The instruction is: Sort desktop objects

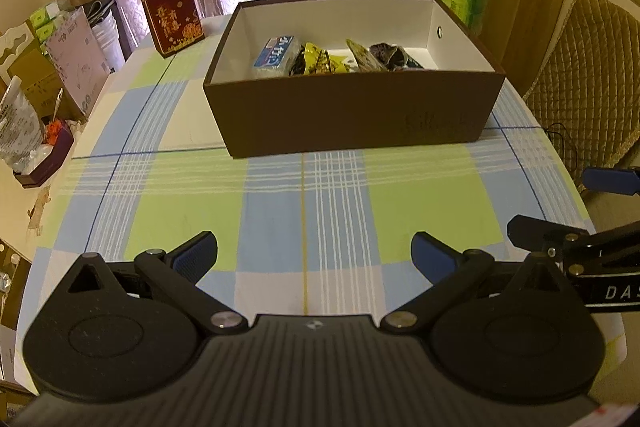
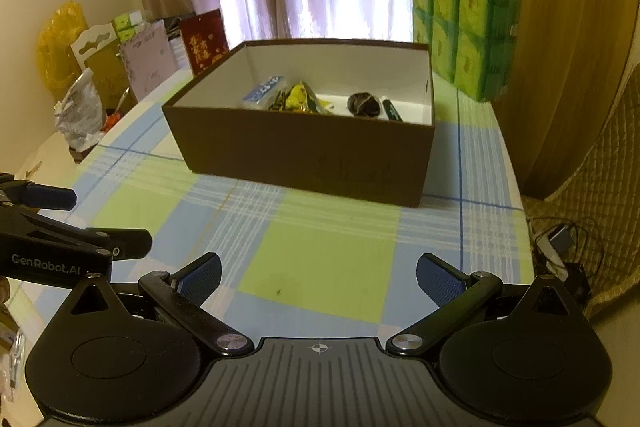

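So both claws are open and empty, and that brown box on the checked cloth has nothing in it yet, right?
Not quite: the brown box is not empty. The left wrist view shows a blue packet, yellow wrappers and dark items inside. The rest holds: the left gripper and right gripper are open and empty.

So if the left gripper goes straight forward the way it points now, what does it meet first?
Probably the near wall of the brown box. The left gripper is open and empty, with only bare checked tablecloth before the box. If it travels higher, it could pass over the rim; its height is unclear.
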`<state>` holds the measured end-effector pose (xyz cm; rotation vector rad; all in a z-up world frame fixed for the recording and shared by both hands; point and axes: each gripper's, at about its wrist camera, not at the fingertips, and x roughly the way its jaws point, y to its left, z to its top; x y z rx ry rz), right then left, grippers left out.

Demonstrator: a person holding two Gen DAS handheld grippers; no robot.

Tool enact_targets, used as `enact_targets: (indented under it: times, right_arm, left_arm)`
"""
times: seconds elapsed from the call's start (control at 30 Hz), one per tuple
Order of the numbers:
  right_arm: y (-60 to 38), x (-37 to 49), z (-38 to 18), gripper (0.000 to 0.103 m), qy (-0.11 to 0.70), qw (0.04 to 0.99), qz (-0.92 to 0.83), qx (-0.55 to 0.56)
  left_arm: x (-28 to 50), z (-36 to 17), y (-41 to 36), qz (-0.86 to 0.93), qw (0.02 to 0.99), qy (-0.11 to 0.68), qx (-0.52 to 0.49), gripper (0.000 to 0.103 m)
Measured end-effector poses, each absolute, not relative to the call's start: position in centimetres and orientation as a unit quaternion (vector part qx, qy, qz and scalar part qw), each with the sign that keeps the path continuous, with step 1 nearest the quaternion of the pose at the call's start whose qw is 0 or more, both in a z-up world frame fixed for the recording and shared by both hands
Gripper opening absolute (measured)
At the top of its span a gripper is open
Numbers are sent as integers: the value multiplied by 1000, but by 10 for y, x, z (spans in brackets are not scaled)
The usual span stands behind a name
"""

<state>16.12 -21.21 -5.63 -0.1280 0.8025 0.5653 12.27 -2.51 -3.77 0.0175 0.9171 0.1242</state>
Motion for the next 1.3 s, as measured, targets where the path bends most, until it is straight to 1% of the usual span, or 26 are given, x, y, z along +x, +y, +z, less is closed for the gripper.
enact_targets:
  times: [0.6, 1.3]
  right_arm:
    - [-206, 157, -78, 101, 414, 869, 264, -67]
    - [-195, 177, -68, 101, 398, 881, 245, -67]
  left_arm:
    - [120, -57, -20, 57, 881, 470, 7, 102]
    - [151, -46, -10, 46, 892, 450, 20, 102]
